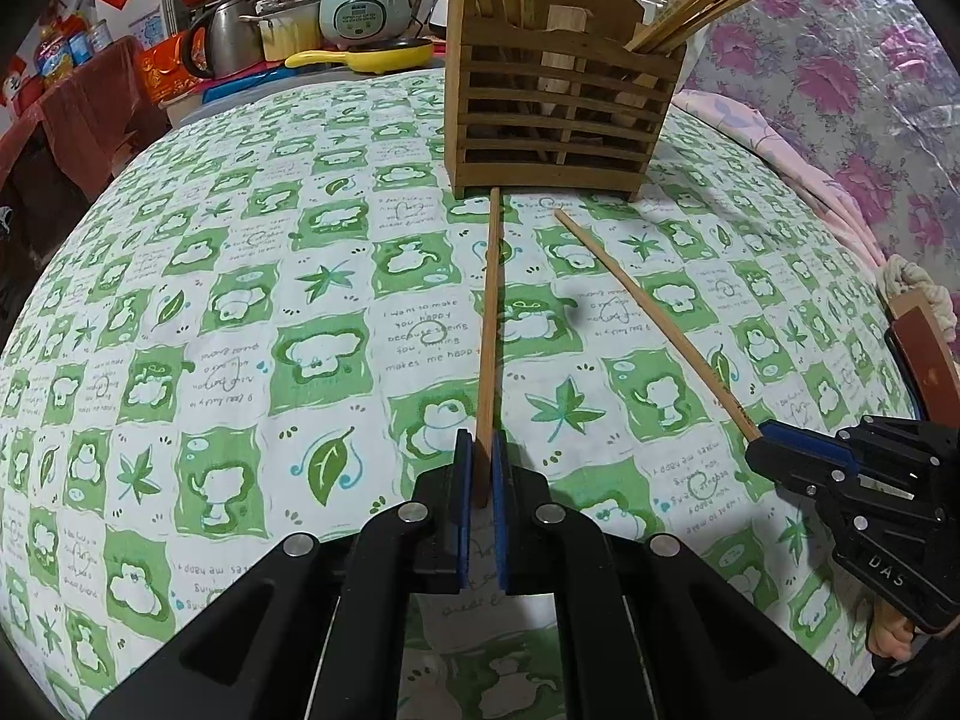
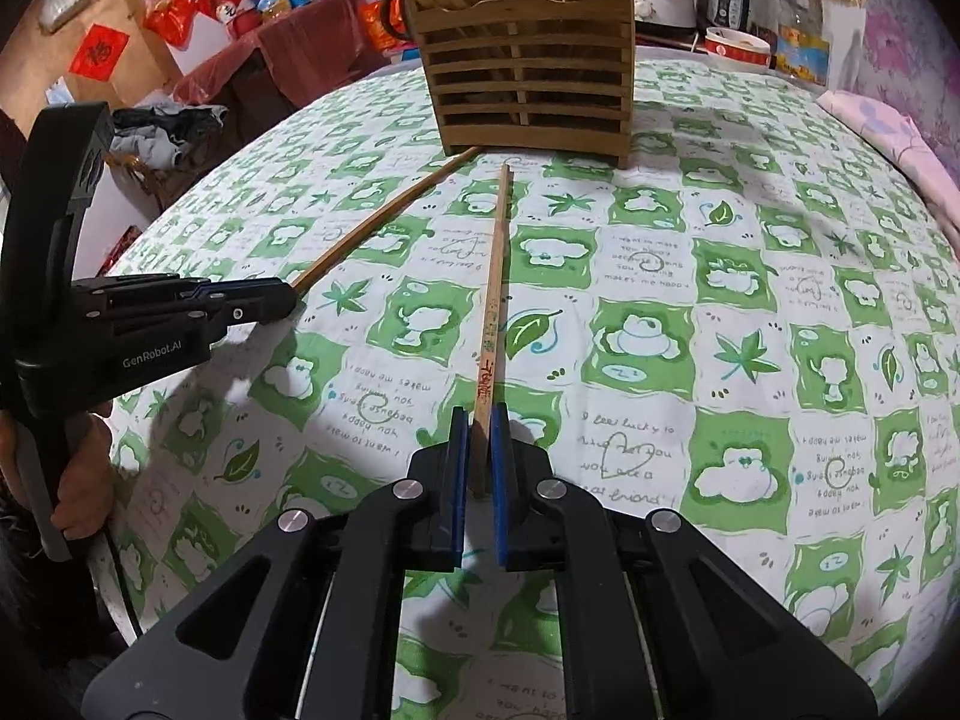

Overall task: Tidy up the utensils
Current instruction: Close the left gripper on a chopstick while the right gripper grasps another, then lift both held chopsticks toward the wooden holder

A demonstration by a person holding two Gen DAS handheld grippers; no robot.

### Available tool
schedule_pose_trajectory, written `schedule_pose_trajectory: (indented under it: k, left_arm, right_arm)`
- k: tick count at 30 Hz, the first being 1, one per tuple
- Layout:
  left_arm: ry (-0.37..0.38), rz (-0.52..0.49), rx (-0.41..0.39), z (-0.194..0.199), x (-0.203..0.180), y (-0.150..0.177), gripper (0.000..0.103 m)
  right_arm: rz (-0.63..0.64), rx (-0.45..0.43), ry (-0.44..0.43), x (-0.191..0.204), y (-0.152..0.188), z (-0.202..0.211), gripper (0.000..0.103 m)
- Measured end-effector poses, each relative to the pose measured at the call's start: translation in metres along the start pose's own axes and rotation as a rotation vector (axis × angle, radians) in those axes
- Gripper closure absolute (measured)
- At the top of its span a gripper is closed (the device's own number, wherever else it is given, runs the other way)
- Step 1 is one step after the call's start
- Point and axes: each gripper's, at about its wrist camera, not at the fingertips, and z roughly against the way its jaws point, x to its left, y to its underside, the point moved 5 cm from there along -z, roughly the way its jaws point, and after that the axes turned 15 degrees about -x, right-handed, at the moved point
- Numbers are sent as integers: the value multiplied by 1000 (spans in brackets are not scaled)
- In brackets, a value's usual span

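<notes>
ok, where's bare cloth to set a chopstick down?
Free: the tablecloth beyond the left gripper, and outboard of the right gripper. Crowded: the strip before the wooden holder, where both held chopsticks lie.

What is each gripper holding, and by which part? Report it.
The left gripper is shut on a plain chopstick at its near end. The right gripper is shut on a printed chopstick at its near, lettered end. Both far tips lie by the wooden holder.

Lighting: even, moderately bright indoor light, soft short shadows on the green-patterned cloth (image 1: 240, 276). Optics: strong fisheye bulge, dark vignetted corners, mild glare on plastic sheeting (image 1: 852, 30) at right. Focus: sharp centrally, softer toward edges.
</notes>
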Motion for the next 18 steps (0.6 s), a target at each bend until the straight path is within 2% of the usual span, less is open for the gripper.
schedule_pose_trajectory:
  k: [8, 18]
  left_arm:
    - [1, -6, -16, 2, -1, -1, 97]
    - [-15, 13, -74, 15, 2, -6, 97]
  right_arm:
    - [-10, -5, -4, -1, -1, 1, 95]
    - [-48, -107, 17, -12, -10, 19, 96]
